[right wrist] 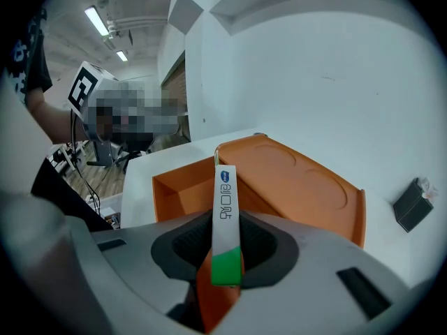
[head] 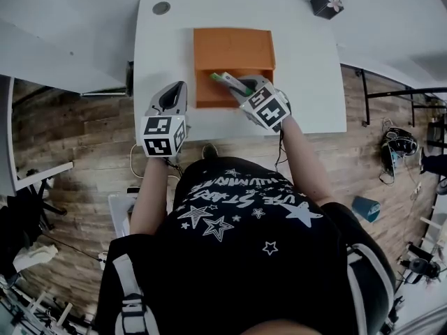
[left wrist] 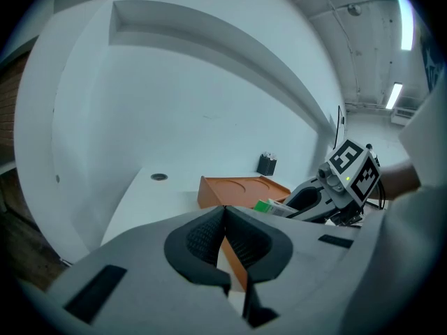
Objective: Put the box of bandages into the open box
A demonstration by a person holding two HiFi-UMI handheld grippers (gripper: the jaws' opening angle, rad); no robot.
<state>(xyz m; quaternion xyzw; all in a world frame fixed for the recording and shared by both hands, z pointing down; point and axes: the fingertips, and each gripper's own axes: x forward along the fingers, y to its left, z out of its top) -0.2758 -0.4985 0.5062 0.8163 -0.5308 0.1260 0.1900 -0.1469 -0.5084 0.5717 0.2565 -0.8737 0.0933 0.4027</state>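
The orange open box [head: 234, 47] lies on the white table [head: 307, 82] with its lid folded back and its compartment [head: 230, 89] toward me. My right gripper [head: 236, 87] is shut on the box of bandages [head: 223, 79], a slim white and green carton, and holds it over the compartment's near right part. In the right gripper view the carton [right wrist: 225, 208] stands on edge between the pads, above the orange box [right wrist: 293, 180]. My left gripper [head: 174, 91] hovers just left of the orange box, shut and empty [left wrist: 223, 218]. From it I see the right gripper [left wrist: 328, 190] and the carton [left wrist: 269, 206].
A small black holder [head: 327, 2] stands at the table's far right corner. A round cable grommet [head: 161, 8] sits at the far left. The table's front edge runs just under both grippers, with wooden floor [head: 77, 145] beyond it.
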